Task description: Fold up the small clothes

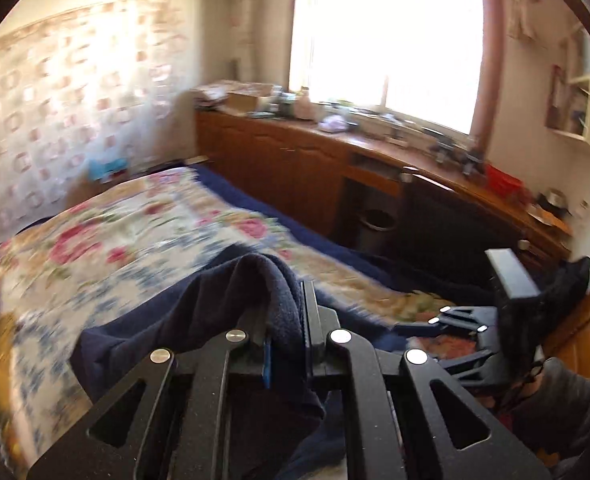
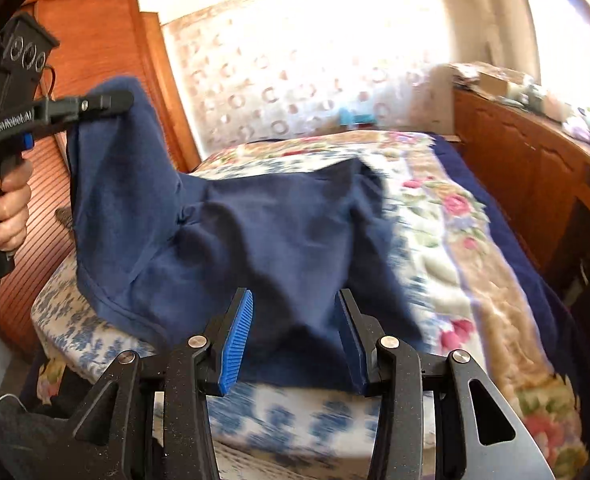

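Left tool [image 2: 107, 104] raised, clamped on navy garment [image 2: 255, 232]; right tool [image 2: 295, 336] low over bed [image 2: 455, 240], spread wide, gripping nothing.

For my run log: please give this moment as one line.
left tool: shut on garment, lifting corner | right tool: open, near hem | rest of garment on bed

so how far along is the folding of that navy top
Done: nothing looks folded yet; the navy garment is still loose and rumpled on the floral bedspread. In hand: the left gripper is shut on one end of it and holds that end up off the bed, while the right gripper is open at the near edge. Left: the actual folds.
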The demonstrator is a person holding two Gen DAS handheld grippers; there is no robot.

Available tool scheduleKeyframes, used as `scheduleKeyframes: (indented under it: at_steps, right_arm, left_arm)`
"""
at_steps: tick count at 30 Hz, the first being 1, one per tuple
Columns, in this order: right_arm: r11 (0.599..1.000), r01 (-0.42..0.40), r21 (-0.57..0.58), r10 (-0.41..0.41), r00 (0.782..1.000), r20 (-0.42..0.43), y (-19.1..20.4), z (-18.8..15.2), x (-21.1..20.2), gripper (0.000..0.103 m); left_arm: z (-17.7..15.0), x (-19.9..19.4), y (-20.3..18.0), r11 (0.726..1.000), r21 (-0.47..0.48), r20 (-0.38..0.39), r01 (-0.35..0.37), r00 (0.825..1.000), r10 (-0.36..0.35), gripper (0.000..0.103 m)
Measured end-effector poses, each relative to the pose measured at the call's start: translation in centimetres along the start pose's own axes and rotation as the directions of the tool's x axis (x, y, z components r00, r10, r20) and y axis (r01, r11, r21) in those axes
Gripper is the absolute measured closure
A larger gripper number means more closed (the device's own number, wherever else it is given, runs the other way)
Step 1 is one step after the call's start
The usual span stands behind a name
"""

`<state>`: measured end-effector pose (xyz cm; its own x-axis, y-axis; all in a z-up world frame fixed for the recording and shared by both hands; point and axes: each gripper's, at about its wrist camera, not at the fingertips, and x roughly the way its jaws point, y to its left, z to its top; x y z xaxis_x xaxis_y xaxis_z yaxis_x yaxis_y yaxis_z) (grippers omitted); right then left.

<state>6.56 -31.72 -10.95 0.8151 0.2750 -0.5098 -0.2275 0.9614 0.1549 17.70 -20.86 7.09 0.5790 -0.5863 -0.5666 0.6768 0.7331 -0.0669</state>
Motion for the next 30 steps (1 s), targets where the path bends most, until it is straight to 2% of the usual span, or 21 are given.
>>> scheduleKeyframes:
  at_steps: [3,6,8,10,11,12,13,14,15,21,25,30]
  right_arm:
    - [0.999,0.018,0.039,-0.019,1.000,0.015,-1.7,-0.6,-1.5,0.059]
    - [0.998,0.037,0.058,-0.037,0.999,0.012,-2.9,-1.3,-2.3,0.059]
    - [0.997,0.047,0.065,-0.047,0.999,0.005,-3.4,-1.7,-2.6,0.059]
    - [0.996,0.055,0.071,-0.055,0.999,0.000,-3.5,-1.8,-2.6,0.059]
    - [0.996,0.057,0.075,-0.057,0.998,-0.003,-3.6,-1.8,-2.6,0.059]
    - [0.995,0.059,0.077,-0.059,0.998,-0.005,-3.6,-1.8,-2.8,0.059]
    - [0.995,0.062,0.079,-0.062,0.998,-0.006,-3.6,-1.7,-2.8,0.059]
    - [0.995,0.064,0.080,-0.063,0.998,-0.006,-3.7,-1.5,-2.9,0.059]
    - [0.995,0.064,0.080,-0.064,0.998,-0.006,-3.6,-1.2,-2.7,0.059]
    - [0.997,0.057,0.053,-0.057,0.998,-0.002,-2.9,0.3,-1.6,0.059]
    - [0.999,0.038,0.010,-0.038,0.999,-0.006,-1.8,1.9,-0.5,0.059]
    - [0.999,-0.007,-0.045,0.006,1.000,-0.018,0.3,4.4,2.2,0.059]
  left_arm:
    - [0.9,2.3,-2.6,0.999,0.043,-0.034,0.030,0.999,-0.029,0.091]
    - [0.5,4.5,-3.1,0.998,0.047,-0.084,0.032,0.996,-0.028,0.091]
    - [0.1,5.5,-2.5,0.999,0.037,-0.105,0.040,0.994,-0.036,0.086]
    - [-0.1,5.8,-1.9,0.999,0.024,-0.113,0.040,0.993,-0.037,0.075]
    - [-0.3,5.6,-1.5,0.999,0.019,-0.108,0.036,0.994,-0.034,0.060]
    - [-0.3,5.4,-1.2,0.999,0.016,-0.100,0.030,0.995,-0.029,0.051]
    - [-0.3,5.1,-1.0,1.000,0.010,-0.090,0.023,0.996,-0.022,0.046]
    - [-0.4,4.8,-0.7,1.000,0.000,-0.084,0.025,0.996,-0.024,0.034]
    - [-0.4,4.4,-0.3,1.000,-0.011,-0.073,0.028,0.997,-0.029,0.027]
    - [-2.2,1.9,3.5,0.998,-0.042,-0.045,-0.038,0.998,0.036,0.024]
    - [-4.5,1.1,7.1,0.993,-0.087,-0.066,-0.085,0.995,0.080,0.024]
    - [-8.4,0.0,11.5,0.974,-0.148,-0.101,-0.174,0.982,0.160,0.024]
